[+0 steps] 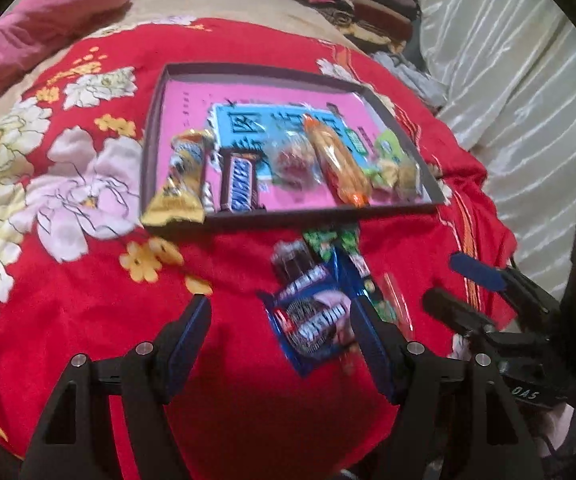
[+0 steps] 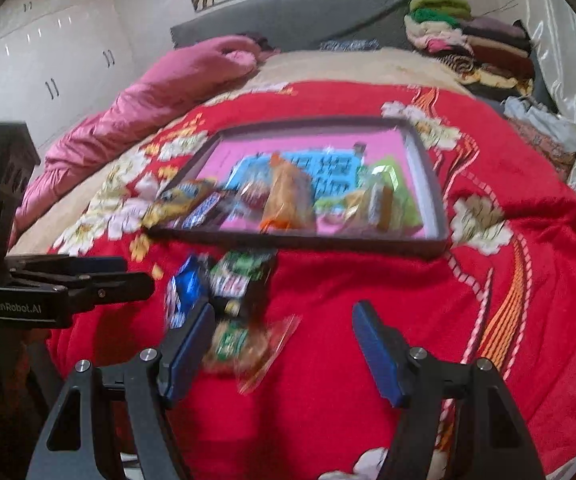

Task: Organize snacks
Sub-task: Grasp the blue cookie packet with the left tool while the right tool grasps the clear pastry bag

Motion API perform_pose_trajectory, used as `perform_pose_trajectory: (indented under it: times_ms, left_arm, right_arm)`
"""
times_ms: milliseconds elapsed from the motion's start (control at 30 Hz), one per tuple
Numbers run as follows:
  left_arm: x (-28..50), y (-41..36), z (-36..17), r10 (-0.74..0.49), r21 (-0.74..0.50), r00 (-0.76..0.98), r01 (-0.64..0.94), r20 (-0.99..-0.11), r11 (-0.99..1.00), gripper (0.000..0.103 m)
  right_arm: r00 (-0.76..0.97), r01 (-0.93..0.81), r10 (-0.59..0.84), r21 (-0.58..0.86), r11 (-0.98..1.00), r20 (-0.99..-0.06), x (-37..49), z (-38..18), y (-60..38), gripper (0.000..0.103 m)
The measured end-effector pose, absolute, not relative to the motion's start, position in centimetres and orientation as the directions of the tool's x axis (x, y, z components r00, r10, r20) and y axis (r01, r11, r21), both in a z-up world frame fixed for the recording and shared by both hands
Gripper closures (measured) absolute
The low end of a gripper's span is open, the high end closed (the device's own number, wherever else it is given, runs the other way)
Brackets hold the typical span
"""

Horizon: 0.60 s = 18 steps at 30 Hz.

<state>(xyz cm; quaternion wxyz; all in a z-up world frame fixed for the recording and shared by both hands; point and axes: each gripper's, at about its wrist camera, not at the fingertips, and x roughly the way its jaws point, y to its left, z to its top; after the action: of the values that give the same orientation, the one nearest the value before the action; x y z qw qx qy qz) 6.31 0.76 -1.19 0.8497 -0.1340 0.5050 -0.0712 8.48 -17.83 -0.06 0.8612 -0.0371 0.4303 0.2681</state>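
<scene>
A: Start at the left; what lies on the bed?

B: A red blanket (image 1: 87, 320) with big pale flowers covers it; a pink quilt (image 1: 47, 12) is bunched at the far left edge; a shallow tray (image 1: 271, 218) with a dark rim and a pink floor sits in the middle of the blanket

A: And in the tray, left to right?

B: A yellow pack (image 1: 181, 184) hanging over the near left corner; a brown bar (image 1: 239, 186) just beside it; a clear bag (image 1: 294, 164) with something red inside; a long orange pack (image 1: 338, 162); then green packs (image 1: 392, 160) against the right wall; all crowd the near edge

A: What is still outside?

B: A small heap on the blanket just in front of the tray; a blue cookie pack (image 1: 312, 320) nearest, a dark pack (image 1: 292, 264) and a green pack (image 1: 330, 240) behind it, and a clear wrapper (image 2: 263, 344) on the right side of the heap; it is too blurred to read more

A: The left gripper (image 1: 279, 328)?

B: Jaws released, standing wide apart with nothing pressed; it hangs above the blue cookie pack, whose right end runs behind the right finger; whether it touches I cannot tell

A: And the right gripper (image 2: 283, 340)?

B: Also released and empty; it hovers over the right of the heap, its left finger in front of the clear wrapper; each gripper shows at the edge of the other's view; folded clothes (image 2: 468, 40) are stacked at the far right corner of the bed
</scene>
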Motion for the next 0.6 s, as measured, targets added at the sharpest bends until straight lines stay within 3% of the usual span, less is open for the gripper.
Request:
perform_pose_trajectory:
  times_ms: [167, 600]
  left_arm:
    - [5.7, -0.1, -2.2, -0.307, -0.337, 0.440, 0.012, -0.844, 0.942, 0.028]
    - [7.4, 0.0, -4.9, -0.409, -0.472, 0.370, -0.094, -0.834, 0.877, 0.026]
  right_arm:
    - [0.438, -0.512, 0.428, 0.172, 0.842, -0.790, 7.5, -1.6, -17.1, 0.032]
    - [0.408, -0.537, 0.422, 0.162, 0.828, -0.809, 7.0, -4.0, -14.6, 0.032]
